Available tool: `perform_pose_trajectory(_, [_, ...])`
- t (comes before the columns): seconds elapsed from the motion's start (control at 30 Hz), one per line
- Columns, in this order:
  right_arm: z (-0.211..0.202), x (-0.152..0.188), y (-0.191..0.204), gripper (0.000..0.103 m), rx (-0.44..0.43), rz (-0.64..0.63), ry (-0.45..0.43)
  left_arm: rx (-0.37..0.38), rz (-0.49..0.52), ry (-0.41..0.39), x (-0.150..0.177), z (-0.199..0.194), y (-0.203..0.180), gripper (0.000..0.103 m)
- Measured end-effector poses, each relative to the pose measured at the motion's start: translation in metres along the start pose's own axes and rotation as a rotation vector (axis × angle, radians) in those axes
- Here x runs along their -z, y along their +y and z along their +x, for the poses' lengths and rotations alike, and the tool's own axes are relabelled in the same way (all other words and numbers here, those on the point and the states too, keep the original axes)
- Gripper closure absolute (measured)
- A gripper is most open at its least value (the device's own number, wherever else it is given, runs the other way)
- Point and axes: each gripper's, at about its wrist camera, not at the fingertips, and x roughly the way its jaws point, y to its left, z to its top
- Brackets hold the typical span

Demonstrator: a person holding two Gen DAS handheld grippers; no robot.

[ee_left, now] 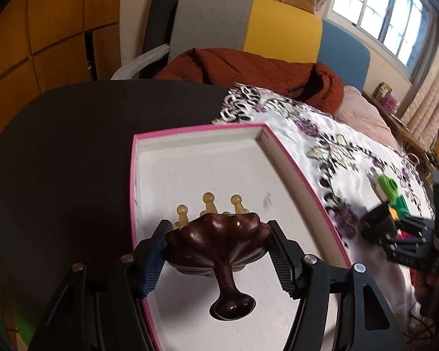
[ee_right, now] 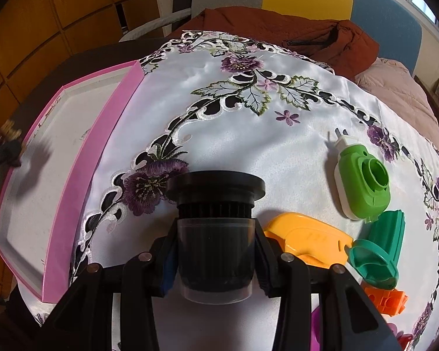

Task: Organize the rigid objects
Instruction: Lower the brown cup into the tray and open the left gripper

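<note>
1. My left hand-held gripper (ee_left: 218,251) is closed about halfway onto a dark brown shell-shaped massager (ee_left: 218,241), pads pressing its two sides, and holds it just above the floor of the pink-rimmed tray (ee_left: 292,163). I judge this the placing step.
2. My right hand-held gripper (ee_right: 215,259) is clamped on a black ribbed filter (ee_right: 215,204) in its clear cup, over the embroidered cloth (ee_right: 234,111) on the table, beside the tray.
3. Next, I reckon the massager needs lowering until its knobs meet the tray floor, then my left jaws opening; the filter would follow, carried leftward over the pink wall.
4. Count, in the tray: nothing resting there that I can see; the massager hangs above it.
5. Count, loose on the cloth: one green plug-in device (ee_right: 363,184), one yellow piece (ee_right: 307,239), one teal plastic part (ee_right: 379,251), one orange block (ee_right: 386,301), plus a purple edge, cut off.
</note>
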Motion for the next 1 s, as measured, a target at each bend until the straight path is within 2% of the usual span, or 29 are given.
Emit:
perform_pose_trajectory(0.3, [0.000, 0.000, 0.001, 0.060, 0.006, -0.006, -0.009, -0.003, -0.042, 0.017, -0.018, 0.031, 0.018, 0.038])
perform_pose_trajectory(0.6, [0.000, 0.000, 0.002, 0.060, 0.012, -0.011, -0.010, 0.008, -0.070, 0.010, -0.033, 0.035, 0.033, 0.038])
perform_pose_trajectory(1.0, [0.000, 0.001, 0.003, 0.060, 0.015, -0.012, -0.012, -0.067, -0.086, 0.046, -0.044, 0.063, 0.043, 0.038])
